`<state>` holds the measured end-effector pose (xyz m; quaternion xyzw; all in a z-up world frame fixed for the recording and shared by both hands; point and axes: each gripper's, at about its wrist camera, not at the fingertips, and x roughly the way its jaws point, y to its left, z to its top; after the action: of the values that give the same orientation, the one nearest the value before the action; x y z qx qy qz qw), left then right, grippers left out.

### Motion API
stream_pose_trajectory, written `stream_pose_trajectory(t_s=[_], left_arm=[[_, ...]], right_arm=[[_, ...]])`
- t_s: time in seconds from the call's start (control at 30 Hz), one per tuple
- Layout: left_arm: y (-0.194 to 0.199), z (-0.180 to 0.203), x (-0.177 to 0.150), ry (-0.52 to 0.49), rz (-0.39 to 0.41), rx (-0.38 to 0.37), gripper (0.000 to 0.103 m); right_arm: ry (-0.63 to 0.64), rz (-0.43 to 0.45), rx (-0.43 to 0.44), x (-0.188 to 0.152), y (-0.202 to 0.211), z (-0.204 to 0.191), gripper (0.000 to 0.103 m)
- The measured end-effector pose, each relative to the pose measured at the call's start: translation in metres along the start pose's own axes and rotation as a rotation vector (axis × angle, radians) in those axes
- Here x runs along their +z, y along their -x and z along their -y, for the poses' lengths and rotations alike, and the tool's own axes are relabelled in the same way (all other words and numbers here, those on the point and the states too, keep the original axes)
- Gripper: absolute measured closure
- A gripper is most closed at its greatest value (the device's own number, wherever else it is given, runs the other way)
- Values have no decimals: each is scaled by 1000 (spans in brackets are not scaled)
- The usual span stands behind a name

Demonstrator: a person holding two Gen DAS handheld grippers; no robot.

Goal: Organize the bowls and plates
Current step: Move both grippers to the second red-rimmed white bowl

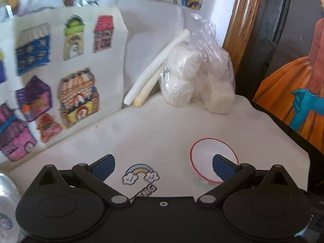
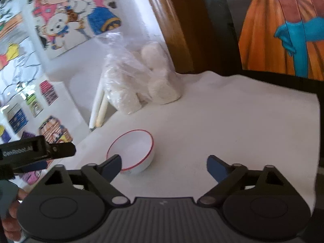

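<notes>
bowl [image 2: 130, 150] | white, red rim | upright | on white tabletop [image 2: 222, 121]

Smooth white bowl [image 2: 131, 151], glazed-looking with a thin red rim, sitting on a matt white tabletop [image 1: 162, 125] that shows faint grey smudges. At the table's back edge, a crinkly, glossy clear plastic bag [image 1: 204, 68] wraps chalky white lumps. Beside it lean two matt, paper-like sticks [image 1: 154, 68]. Crayon-coloured paper drawings [image 1: 60, 70] on the wall. Varnished wooden frame [image 1: 239, 16], shiny. Both grippers' shells [image 2: 164, 218] look like matt black plastic, ribbed on the right one, with dull metal pivot pins.
</notes>
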<state>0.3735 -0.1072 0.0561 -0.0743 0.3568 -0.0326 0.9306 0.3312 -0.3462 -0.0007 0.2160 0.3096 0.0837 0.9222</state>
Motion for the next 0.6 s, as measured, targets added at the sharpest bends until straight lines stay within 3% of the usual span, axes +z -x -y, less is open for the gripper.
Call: stream_pose_trajectory(t_s=[0.33, 0.6], left_arm=[[-58, 5, 5, 81, -112, -39, 1], [-72, 9, 3, 70, -148, -55, 12]], right_arm=[[-33, -56, 20, 9, -40, 5, 24], [-29, -78, 18, 10, -52, -1, 46]])
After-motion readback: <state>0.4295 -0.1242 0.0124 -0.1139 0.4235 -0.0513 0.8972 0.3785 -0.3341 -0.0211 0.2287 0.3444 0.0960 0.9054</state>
